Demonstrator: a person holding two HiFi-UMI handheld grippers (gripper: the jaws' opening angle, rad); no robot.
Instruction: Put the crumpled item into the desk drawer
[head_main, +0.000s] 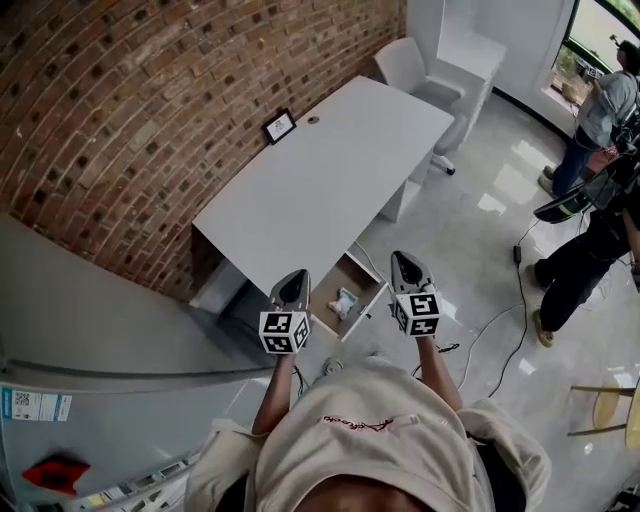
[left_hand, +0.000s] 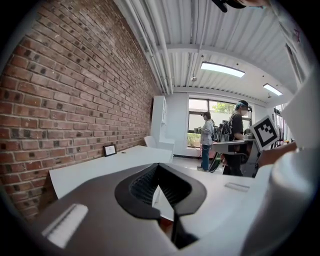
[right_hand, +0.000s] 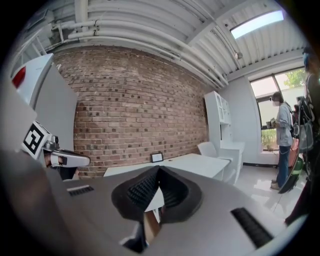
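Observation:
A pale crumpled item (head_main: 345, 301) lies inside the open drawer (head_main: 373, 277) at the near end of the white desk (head_main: 330, 170). My left gripper (head_main: 296, 277) hovers just left of the drawer, shut and empty. My right gripper (head_main: 402, 258) is held just right of the drawer, also shut with nothing in it. In the left gripper view the jaws (left_hand: 158, 167) meet at the tip, pointing level across the desk (left_hand: 100, 167). The right gripper view shows the same for its jaws (right_hand: 159, 170), with the desk (right_hand: 190, 162) beyond. The crumpled item is hidden in both gripper views.
A small picture frame (head_main: 279, 126) stands on the desk by the brick wall (head_main: 120, 110). A white chair (head_main: 405, 65) sits at the far end. Two people (head_main: 600, 110) stand at the right. Cables (head_main: 490, 325) trail on the floor. A grey cabinet (head_main: 90, 320) is at the left.

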